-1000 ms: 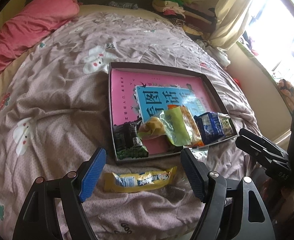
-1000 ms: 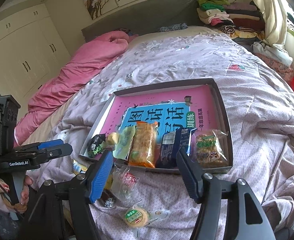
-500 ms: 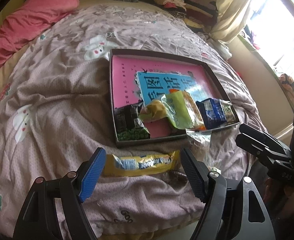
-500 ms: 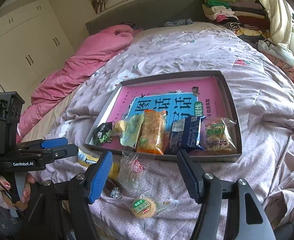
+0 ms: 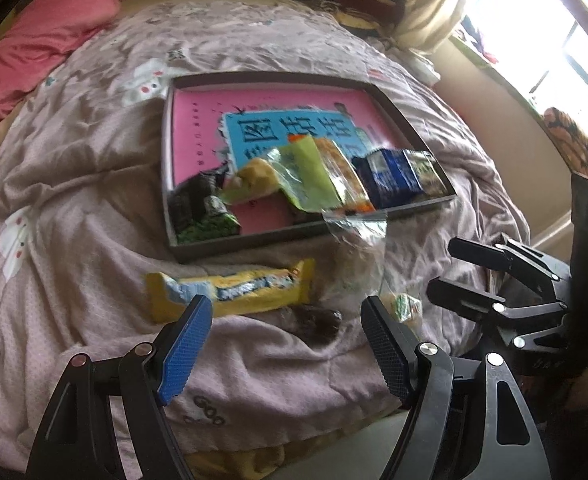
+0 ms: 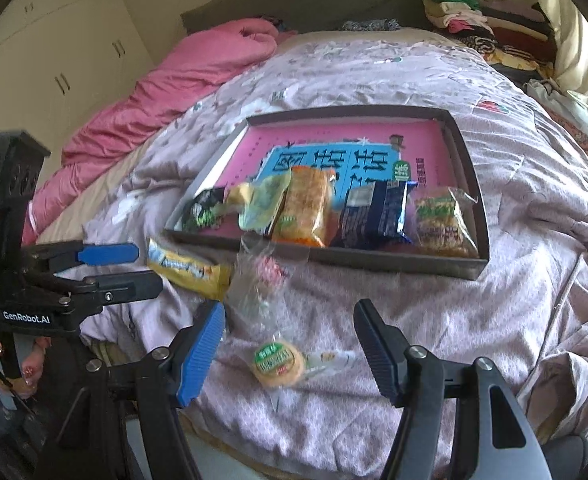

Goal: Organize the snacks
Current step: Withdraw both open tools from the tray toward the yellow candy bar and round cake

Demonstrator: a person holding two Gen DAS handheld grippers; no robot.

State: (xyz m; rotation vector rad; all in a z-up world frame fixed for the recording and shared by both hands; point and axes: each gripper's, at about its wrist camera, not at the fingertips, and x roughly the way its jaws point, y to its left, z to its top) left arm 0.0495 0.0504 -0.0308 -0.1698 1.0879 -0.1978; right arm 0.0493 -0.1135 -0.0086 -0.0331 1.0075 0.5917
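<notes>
Presently I hold both grippers, left (image 5: 283, 334) and right (image 6: 289, 346), wide open and empty short of the yellow bar (image 5: 229, 292) and round biscuit (image 6: 279, 362); next, straddle, close, lift into tray (image 6: 470, 268).

Bright window (image 5: 566, 36) right — white wardrobe (image 6: 53, 52) beside the quilted bed (image 6: 374, 72).

Daylight floods in from the window (image 5: 566, 52) to your left hand-held gripper's (image 5: 285, 330) upper right, blown out white. The snacks in the tray (image 5: 294, 236) ahead are motion-smeared. Fisheye bending curves the bed (image 6: 534, 208); corners go black.
</notes>
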